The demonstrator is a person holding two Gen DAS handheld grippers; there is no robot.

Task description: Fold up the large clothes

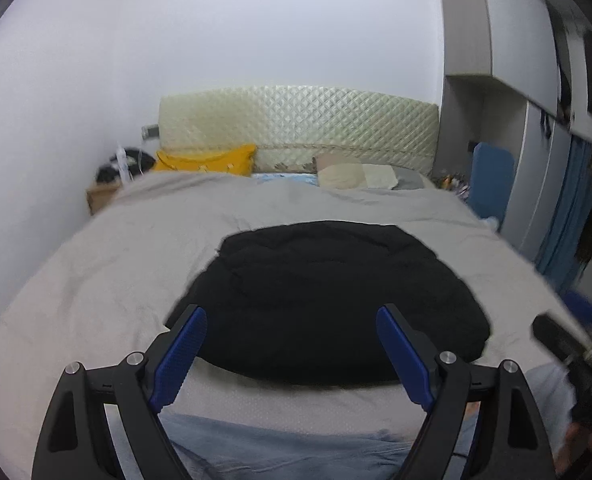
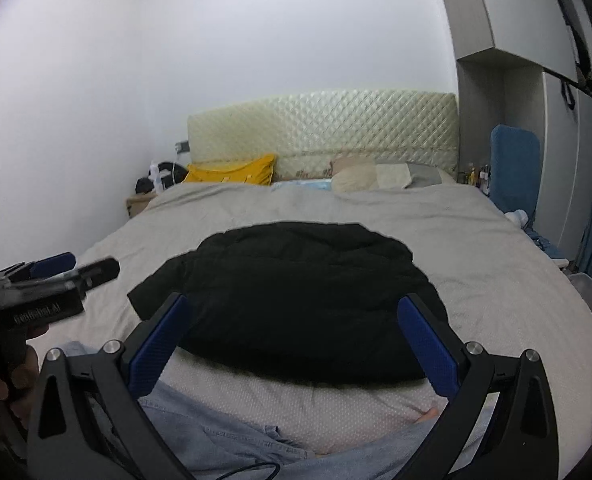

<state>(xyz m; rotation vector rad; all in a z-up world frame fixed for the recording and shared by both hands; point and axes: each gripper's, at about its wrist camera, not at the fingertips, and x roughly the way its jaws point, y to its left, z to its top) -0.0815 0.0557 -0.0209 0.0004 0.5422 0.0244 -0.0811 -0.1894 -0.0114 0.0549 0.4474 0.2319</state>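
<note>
A black padded jacket (image 1: 332,300) lies folded into a compact bundle on the grey bed cover (image 1: 95,280); it also shows in the right wrist view (image 2: 296,300). My left gripper (image 1: 291,320) is open and empty, hovering just in front of the jacket's near edge. My right gripper (image 2: 291,308) is open and empty too, held above the same near edge. In the right wrist view a flat piece of the jacket sticks out at its left side (image 2: 151,296). The left gripper's body (image 2: 35,292) shows at the left of the right wrist view.
A light blue denim garment (image 2: 223,440) lies at the bed's near edge under both grippers. Pillows, one yellow (image 1: 207,160), rest against the quilted headboard (image 1: 296,120). A wardrobe (image 1: 536,120) and a blue board (image 1: 492,176) stand at the right.
</note>
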